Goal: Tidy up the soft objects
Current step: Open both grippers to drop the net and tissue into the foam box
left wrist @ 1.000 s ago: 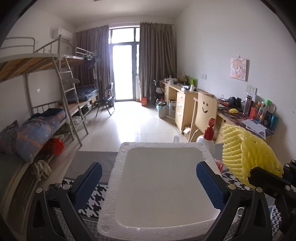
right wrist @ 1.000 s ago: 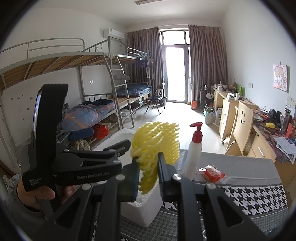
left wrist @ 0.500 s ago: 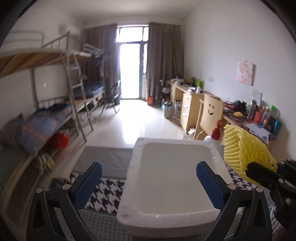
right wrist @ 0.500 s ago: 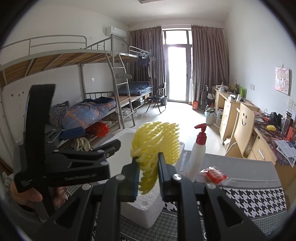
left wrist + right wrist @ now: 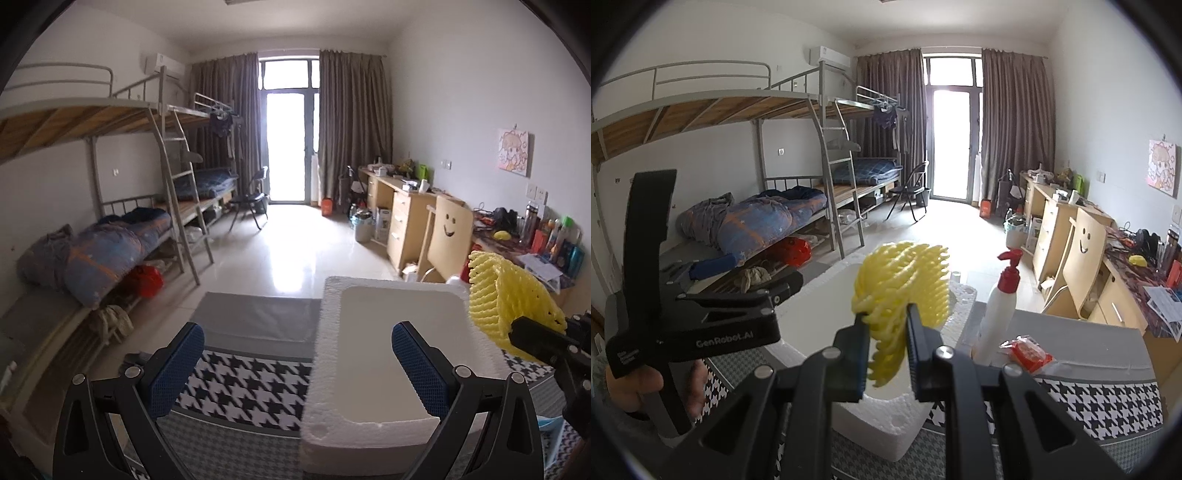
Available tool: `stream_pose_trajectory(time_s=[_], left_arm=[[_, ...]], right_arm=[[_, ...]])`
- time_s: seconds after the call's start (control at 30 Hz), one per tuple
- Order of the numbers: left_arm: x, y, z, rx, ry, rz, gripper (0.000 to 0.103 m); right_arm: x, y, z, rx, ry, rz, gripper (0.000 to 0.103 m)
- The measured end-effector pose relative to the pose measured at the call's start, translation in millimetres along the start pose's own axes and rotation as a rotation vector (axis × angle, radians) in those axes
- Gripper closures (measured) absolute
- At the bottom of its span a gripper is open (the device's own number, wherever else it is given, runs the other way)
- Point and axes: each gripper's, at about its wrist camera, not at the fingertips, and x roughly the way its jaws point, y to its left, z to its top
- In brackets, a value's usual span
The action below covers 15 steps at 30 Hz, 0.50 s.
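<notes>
Flanking foam box (image 5: 886,417): pump bottle (image 5: 997,314), red packet (image 5: 1028,350).

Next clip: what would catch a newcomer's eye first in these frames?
The bright yellow foam net, pinched in the right gripper above the white foam box on the houndstooth cloth. Then the left gripper, open and empty, at the box's left edge, and the red-capped pump bottle right of the box.
</notes>
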Motion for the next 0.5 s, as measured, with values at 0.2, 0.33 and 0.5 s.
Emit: stream_pose_trajectory(time_s=[0.2, 0.33, 0.5], left_arm=[[-1.8, 6.9, -2.0, -0.002, -0.002, 0.001, 0.001], [-4.1, 8.6, -2.8, 0.009, -0.003, -0.004, 0.001], [-4.8, 12.1, -2.9, -0.013, -0.003, -0.008, 0.001]], right_arm=[[7.1, 0.1, 1.8, -0.006, 0.008, 0.009, 0.081], [12.1, -1.4, 1.9, -0.012, 0.012, 0.013, 0.081], [20.1, -4.7, 0.4, -0.014, 0.028, 0.018, 0.081]])
